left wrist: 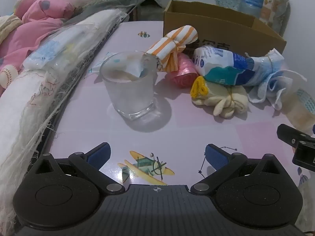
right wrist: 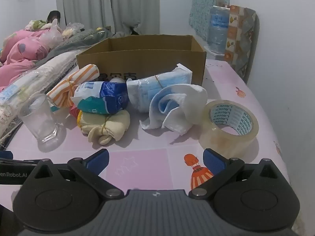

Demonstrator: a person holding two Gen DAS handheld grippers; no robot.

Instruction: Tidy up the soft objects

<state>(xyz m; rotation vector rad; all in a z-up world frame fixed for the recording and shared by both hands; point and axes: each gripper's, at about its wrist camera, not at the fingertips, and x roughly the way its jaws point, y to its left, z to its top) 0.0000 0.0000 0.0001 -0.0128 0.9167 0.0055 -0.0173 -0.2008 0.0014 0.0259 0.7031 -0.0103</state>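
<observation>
Glass tumbler (left wrist: 128, 86): standing upright on the pink patterned tabletop (left wrist: 196, 133), left of the bundles. Roll of clear packing tape (right wrist: 229, 126): lying flat at near right, printed core facing up. Pink quilt (left wrist: 35, 23) and grey bedding (right wrist: 78, 39): lying heaped at far left. Grey curtain (right wrist: 106, 4): hanging at far centre. Water bottle (right wrist: 217, 29): standing at far right, beside a patterned padded cover (right wrist: 243, 37).
</observation>
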